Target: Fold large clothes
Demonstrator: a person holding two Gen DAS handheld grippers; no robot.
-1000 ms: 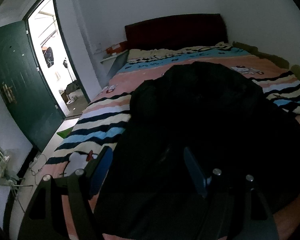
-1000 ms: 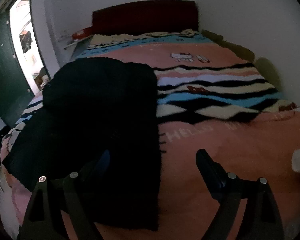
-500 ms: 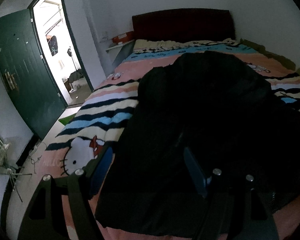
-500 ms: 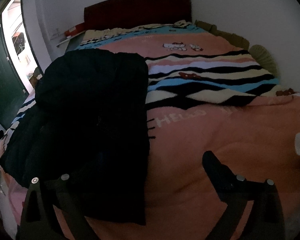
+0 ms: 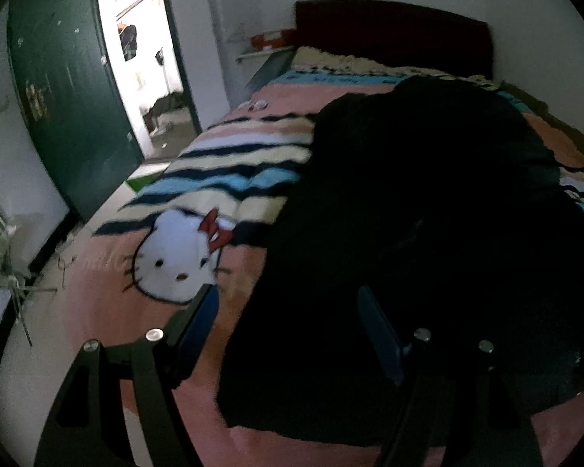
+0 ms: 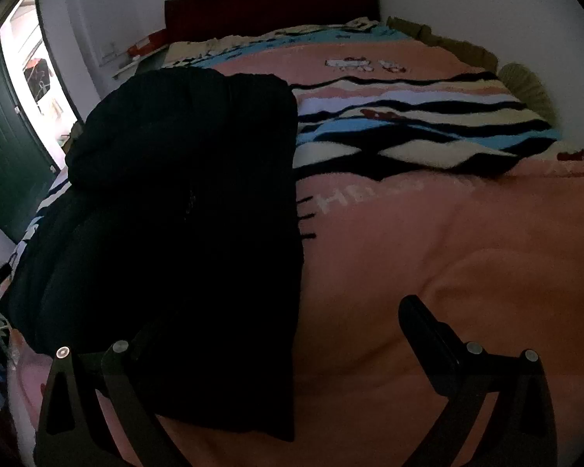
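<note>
Large black padded garment (image 5: 428, 233) lies lengthwise on pink striped cartoon blanket (image 5: 163, 299), near its left edge. Left gripper (image 5: 288, 307) and right gripper (image 6: 268, 323): jaws spread, empty. Take both near hem corners evenly before lifting, you

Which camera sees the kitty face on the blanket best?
The left wrist view: the white kitty face with its red bow lies uncovered beside the black garment. The right wrist view shows only whiskers poking out.
</note>
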